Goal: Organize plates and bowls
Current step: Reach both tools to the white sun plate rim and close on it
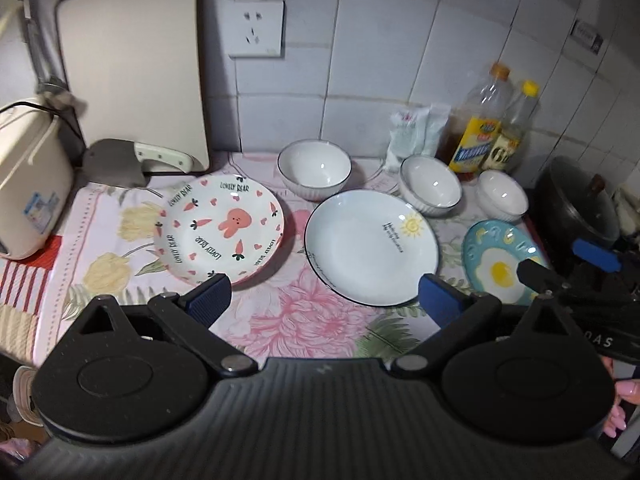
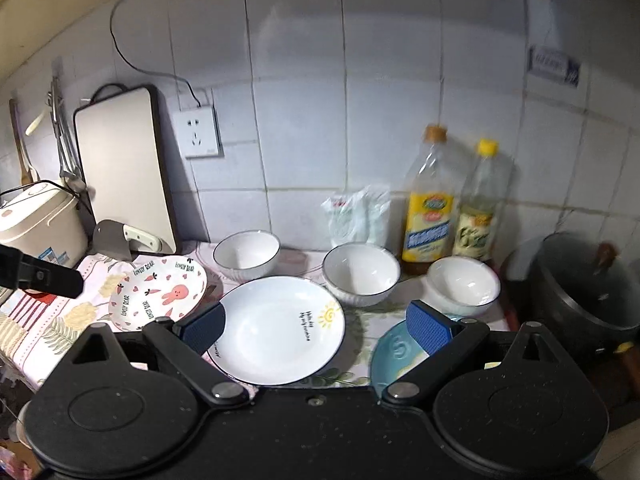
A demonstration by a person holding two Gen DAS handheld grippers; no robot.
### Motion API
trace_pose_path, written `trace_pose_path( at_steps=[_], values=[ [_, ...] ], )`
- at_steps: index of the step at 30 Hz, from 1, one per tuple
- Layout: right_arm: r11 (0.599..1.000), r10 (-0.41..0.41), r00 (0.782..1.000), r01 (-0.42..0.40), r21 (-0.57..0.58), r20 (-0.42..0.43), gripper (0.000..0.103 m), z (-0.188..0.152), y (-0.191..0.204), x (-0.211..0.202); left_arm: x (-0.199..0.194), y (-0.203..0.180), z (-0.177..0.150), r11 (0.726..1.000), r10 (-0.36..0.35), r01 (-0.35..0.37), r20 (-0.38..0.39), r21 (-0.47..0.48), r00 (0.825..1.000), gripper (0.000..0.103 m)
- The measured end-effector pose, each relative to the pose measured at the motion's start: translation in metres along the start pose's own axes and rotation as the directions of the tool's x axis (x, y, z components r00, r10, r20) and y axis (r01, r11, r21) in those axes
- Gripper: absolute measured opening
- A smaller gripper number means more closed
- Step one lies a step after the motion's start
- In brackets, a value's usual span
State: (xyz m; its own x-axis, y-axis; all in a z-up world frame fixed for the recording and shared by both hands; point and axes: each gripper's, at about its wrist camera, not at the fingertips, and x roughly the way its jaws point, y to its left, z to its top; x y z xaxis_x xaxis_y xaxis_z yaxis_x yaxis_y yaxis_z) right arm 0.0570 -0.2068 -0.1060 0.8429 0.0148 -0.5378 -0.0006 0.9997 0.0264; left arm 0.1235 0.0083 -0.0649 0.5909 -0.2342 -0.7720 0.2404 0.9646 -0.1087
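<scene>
Three plates lie on the floral cloth: a rabbit-print plate [image 1: 220, 228] [image 2: 160, 294] at left, a white sun-print plate [image 1: 370, 246] [image 2: 280, 328] in the middle, and a blue fried-egg plate [image 1: 500, 260] [image 2: 396, 350] at right. Behind them stand three white bowls: left [image 1: 314, 168] [image 2: 246, 254], middle [image 1: 430, 190] [image 2: 360, 274], right [image 1: 502, 196] [image 2: 462, 286]. My left gripper [image 1: 324, 300] hovers open over the cloth in front of the two larger plates. My right gripper [image 2: 316, 326] hangs open over the sun-print and egg plates, holding nothing; it also shows at the right edge [image 1: 560, 264].
A cleaver [image 1: 132, 160] and cutting board [image 1: 136, 64] lean at back left beside a rice cooker [image 1: 28, 184]. Two oil bottles [image 1: 480, 128] and salt bags [image 1: 416, 132] line the wall. A dark pot [image 1: 576, 204] sits at right.
</scene>
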Motion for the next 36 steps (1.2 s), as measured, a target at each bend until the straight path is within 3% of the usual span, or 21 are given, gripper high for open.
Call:
trace_pose_path(
  at_steps=[9, 13, 21, 25, 29, 33, 35, 36],
  values=[
    [0.999, 0.03, 0.997, -0.027, 0.037, -0.077, 0.099, -0.029, -0.016, 0.09, 0.096, -0.001, 0.009, 0.999, -0.011, 0.014, -0.061, 0.035, 0.998, 0.1],
    [0.996, 0.027, 0.99, -0.015, 0.083, -0.139, 0.099, -0.046, -0.023, 0.127, 0.15, 0.009, 0.006, 1.0, -0.001, -0.001, -0.101, -0.023, 0.995, 0.099],
    [0.974, 0.059, 0.973, -0.008, 0.226, -0.221, 0.098, -0.068, -0.032, 0.166, 0.214, 0.012, -0.007, 1.0, -0.007, 0.004, -0.177, -0.017, 0.984, 0.096],
    [0.978, 0.072, 0.969, -0.022, 0.208, -0.234, 0.094, -0.068, -0.026, 0.178, 0.225, 0.011, -0.012, 1.0, 0.028, -0.028, -0.186, 0.001, 0.982, 0.078],
    [0.981, 0.081, 0.964, -0.031, 0.194, -0.254, 0.089, -0.07, -0.02, 0.194, 0.241, 0.02, -0.016, 0.998, -0.015, 0.0, -0.23, -0.065, 0.973, 0.06],
    [0.981, 0.045, 0.969, 0.003, 0.193, -0.241, 0.085, -0.071, -0.017, 0.203, 0.243, 0.022, -0.013, 0.997, -0.044, 0.031, -0.192, -0.067, 0.98, 0.038],
    [0.985, 0.026, 0.971, 0.016, 0.172, -0.237, 0.072, -0.069, -0.015, 0.207, 0.244, 0.022, -0.012, 0.995, -0.067, 0.052, -0.185, -0.085, 0.981, 0.026],
    [0.986, 0.011, 0.97, 0.03, 0.164, -0.241, 0.068, -0.067, -0.013, 0.21, 0.245, 0.021, -0.011, 0.995, -0.067, 0.052, -0.18, -0.087, 0.981, 0.026]
  ],
)
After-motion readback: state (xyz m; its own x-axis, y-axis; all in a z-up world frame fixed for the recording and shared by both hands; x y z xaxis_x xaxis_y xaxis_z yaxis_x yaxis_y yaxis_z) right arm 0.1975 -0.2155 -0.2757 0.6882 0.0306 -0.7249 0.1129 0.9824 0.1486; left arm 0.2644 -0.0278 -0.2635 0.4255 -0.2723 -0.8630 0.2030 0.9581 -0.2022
